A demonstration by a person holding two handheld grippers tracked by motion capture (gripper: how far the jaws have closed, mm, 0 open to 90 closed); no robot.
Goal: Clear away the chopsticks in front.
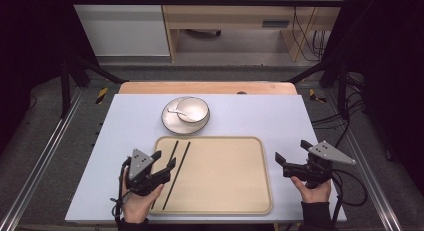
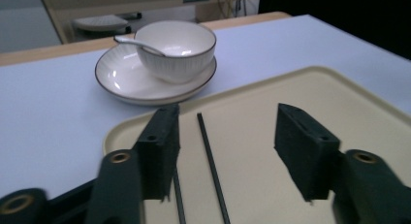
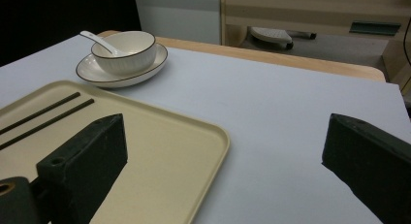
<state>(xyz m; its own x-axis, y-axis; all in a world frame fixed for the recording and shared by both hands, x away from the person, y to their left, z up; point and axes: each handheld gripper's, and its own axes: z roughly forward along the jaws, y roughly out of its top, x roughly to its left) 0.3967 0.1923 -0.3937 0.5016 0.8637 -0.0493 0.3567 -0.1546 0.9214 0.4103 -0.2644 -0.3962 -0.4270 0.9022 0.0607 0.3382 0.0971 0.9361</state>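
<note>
Two black chopsticks (image 1: pixel 182 163) (image 2: pixel 209 156) (image 3: pixel 43 111) lie side by side on the left part of a beige tray (image 1: pixel 225 176) (image 2: pixel 339 98) (image 3: pixel 160 136). My left gripper (image 1: pixel 165 159) (image 2: pixel 228 112) hovers over their near half, open, its pads touching neither stick; its left jaw hides part of one stick. Behind the tray a white bowl (image 1: pixel 194 108) (image 2: pixel 179 49) (image 3: pixel 127 52) with a white spoon (image 1: pixel 175 111) (image 2: pixel 131 41) (image 3: pixel 97 40) in it rests on a white plate (image 1: pixel 172 122) (image 2: pixel 116 76) (image 3: pixel 92 69). My right gripper (image 1: pixel 291 150) (image 3: pixel 227 124) is held open just right of the tray, with nothing between its jaws.
The tray and plate rest on a pale tabletop (image 1: pixel 250 113) with a wooden strip along its far edge. Bare tabletop lies left and right of the plate. Dark metal frame rails run along both sides, and cables hang at the right.
</note>
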